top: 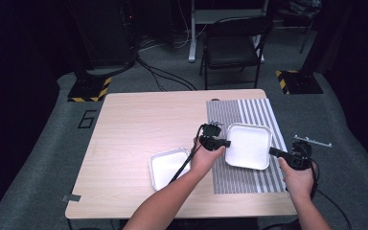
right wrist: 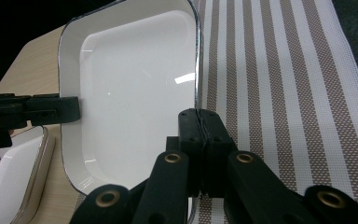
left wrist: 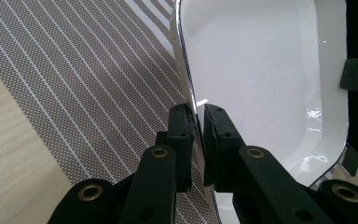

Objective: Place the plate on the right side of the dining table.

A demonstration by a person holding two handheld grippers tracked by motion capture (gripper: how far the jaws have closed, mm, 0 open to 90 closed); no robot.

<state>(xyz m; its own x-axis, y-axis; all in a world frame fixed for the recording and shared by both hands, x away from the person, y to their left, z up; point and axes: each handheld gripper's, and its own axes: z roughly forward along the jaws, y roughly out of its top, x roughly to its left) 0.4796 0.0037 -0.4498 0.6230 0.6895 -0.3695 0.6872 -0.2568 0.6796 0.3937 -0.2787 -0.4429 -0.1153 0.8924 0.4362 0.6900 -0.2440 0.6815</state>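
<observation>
The white tray (top: 247, 145) is pinched at opposite rims by the left gripper (left wrist: 195, 116) and right gripper (right wrist: 199, 122), right over the striped mat (top: 258, 115). Looks like it's not let go yet, and the second tray (top: 165, 167) is left waiting on the table (top: 139, 124).

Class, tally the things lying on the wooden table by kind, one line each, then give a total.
White square trays with dark rims: 2
Brown-and-white striped woven placemat: 1
Total: 3
</observation>
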